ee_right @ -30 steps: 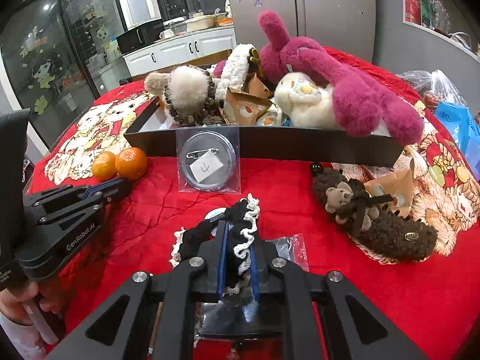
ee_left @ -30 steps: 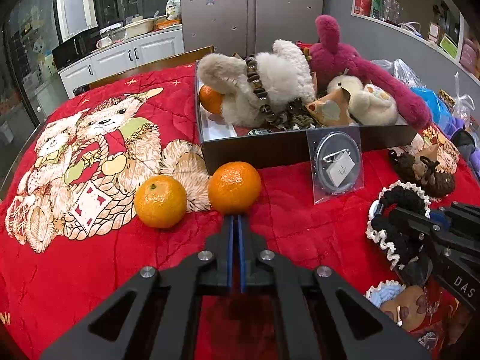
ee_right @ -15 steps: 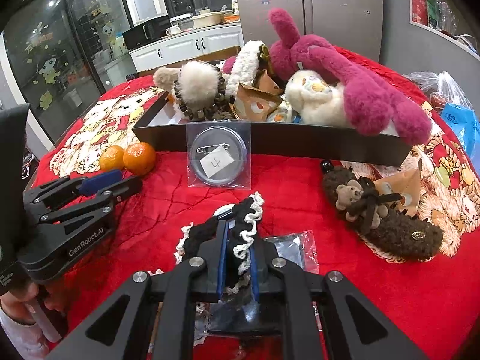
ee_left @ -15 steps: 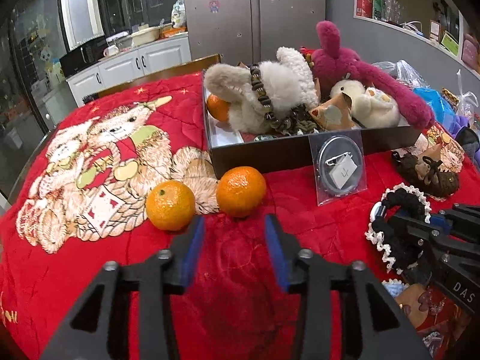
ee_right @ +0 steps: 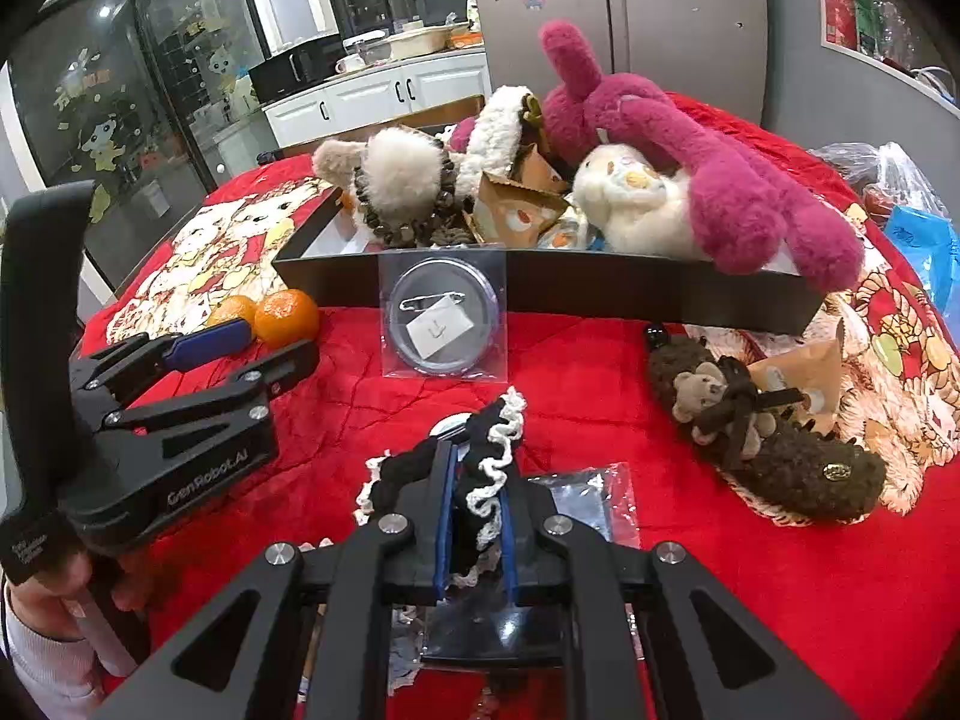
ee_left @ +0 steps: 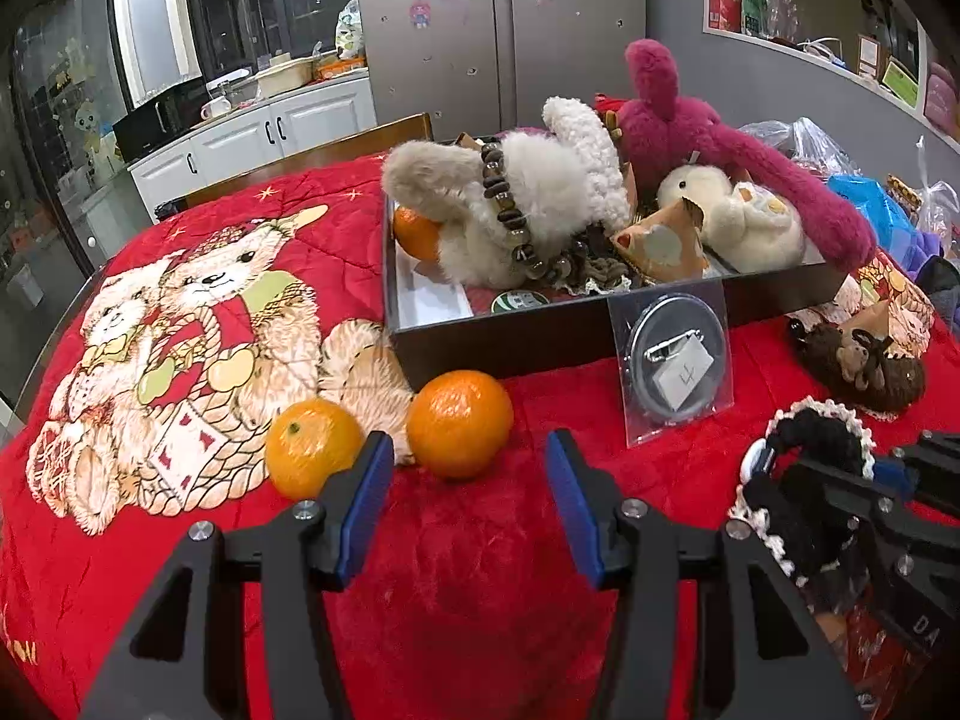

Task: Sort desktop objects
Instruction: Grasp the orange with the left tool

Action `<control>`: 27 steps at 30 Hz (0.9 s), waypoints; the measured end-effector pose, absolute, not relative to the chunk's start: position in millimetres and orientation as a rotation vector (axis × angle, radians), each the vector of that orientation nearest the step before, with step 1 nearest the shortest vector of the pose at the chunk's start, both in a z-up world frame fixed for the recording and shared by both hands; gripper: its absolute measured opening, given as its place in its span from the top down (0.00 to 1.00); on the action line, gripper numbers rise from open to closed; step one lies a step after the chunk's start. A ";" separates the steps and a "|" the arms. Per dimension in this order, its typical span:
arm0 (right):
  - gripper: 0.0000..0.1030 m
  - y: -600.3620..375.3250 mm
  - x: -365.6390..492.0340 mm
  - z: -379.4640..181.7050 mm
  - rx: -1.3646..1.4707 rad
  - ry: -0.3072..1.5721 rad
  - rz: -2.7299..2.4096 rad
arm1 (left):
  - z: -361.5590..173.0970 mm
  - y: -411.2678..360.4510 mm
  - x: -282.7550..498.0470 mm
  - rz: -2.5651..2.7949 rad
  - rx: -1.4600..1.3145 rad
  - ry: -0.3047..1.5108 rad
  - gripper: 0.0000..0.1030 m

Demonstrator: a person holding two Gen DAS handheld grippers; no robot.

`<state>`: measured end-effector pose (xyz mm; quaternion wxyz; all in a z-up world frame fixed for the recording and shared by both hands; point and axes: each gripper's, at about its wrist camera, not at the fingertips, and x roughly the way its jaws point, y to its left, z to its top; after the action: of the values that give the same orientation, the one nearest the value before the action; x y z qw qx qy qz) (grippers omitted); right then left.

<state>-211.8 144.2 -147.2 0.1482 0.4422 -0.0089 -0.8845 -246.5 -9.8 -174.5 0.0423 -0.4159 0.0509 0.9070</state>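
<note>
- At the bottom centre of the right wrist view, the right gripper (ee_right: 474,531) is clamped on a black scrunchie (ee_right: 474,474) with white lace trim, pinching a fold of it between the blue pads, likely so the soft ring can be lifted as one piece. A clear plastic bag (ee_right: 591,495) lies under and just behind it on the red blanket (ee_right: 600,384).
- At the bottom of the left wrist view, the left gripper (ee_left: 471,501) stands wide open and empty, low over the blanket, its gap lined up on the nearer orange (ee_left: 460,422). That spread looks set to take the round fruit from both sides.
- A second orange (ee_left: 312,447) sits just left of the first, close to the left blue pad (ee_left: 367,495); whether they touch is hard to tell.
- Right of centre, a round badge in a clear sleeve (ee_left: 675,360) leans against the front wall of the dark tray (ee_left: 528,342), still outside it.
- At the right edge lies a brown fuzzy slipper (ee_right: 774,450) with a small bear on it, also unsorted.
- Farther back, the tray already holds a white plush (ee_left: 540,204), a pink plush (ee_left: 720,144), a bead bracelet (ee_left: 510,210) and a third orange (ee_left: 417,234), so it seems to be the collecting place.
</note>
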 end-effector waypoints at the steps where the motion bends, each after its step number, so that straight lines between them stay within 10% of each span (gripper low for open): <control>1: 0.88 144.9 -211.8 -147.1 1.271 -0.027 -2.544 | -175.1 -9.1 -247.6 2.770 -1.275 0.154 0.48; 27: 0.88 140.6 -207.8 -141.8 1.242 0.006 -2.550 | -174.5 -15.1 -250.7 2.745 -1.285 0.081 0.64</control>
<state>-207.8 140.6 -141.8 0.1519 0.4327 0.0021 -0.8887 -250.7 -15.1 -174.5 0.0547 -0.4232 0.0267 0.9040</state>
